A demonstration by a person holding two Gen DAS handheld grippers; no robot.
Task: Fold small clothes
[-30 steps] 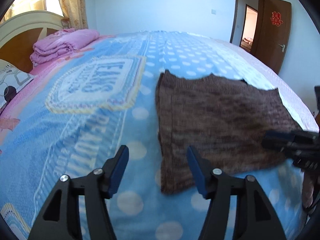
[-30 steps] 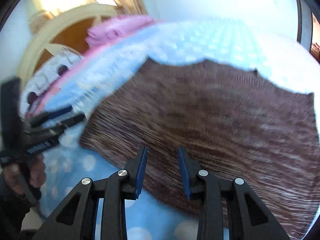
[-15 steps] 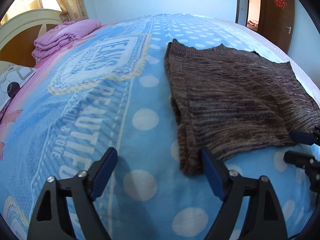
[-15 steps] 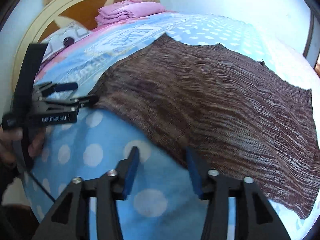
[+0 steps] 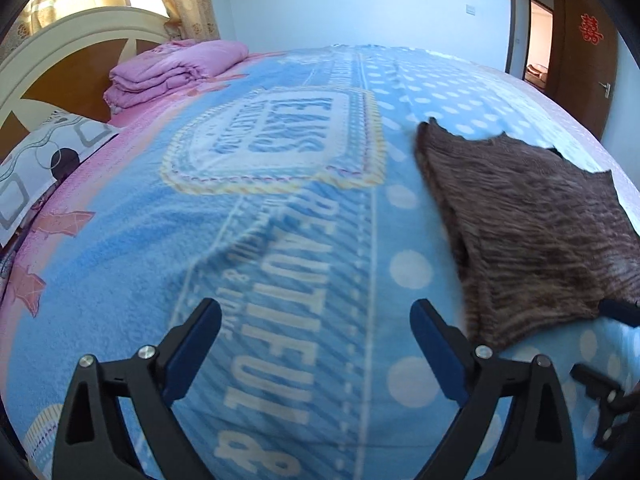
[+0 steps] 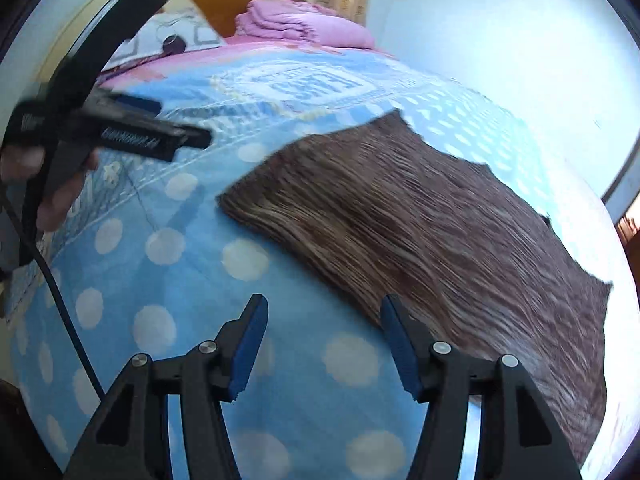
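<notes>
The left gripper (image 5: 316,328) has just been opening; its blue-padded jaws stand wide apart with only the blue blanket (image 5: 280,240) between them, nothing held. Just beyond and to the side of its right-hand finger lies the near corner of the brown knit garment (image 5: 532,232), flat on the blanket and apart from the pads. At the far right edge of this view the tips of the other gripper show, close to the garment's near edge.

The right gripper (image 6: 324,344) has also just been opening; its jaws are parted over the dotted blanket (image 6: 160,320), empty. The near edge of the garment (image 6: 420,232) runs just past its right-hand finger and spreads away ahead and to the right. Off to its left, a hand (image 6: 52,196) holds the left gripper (image 6: 160,128) above the blanket, clear of the garment's corner.

Farther ahead of both grippers the blanket carries a large printed badge (image 5: 272,148). Beyond it, at the head of the bed, lie a folded pink quilt (image 5: 176,68) and a patterned pillow (image 5: 40,160) against the headboard (image 5: 72,36).
</notes>
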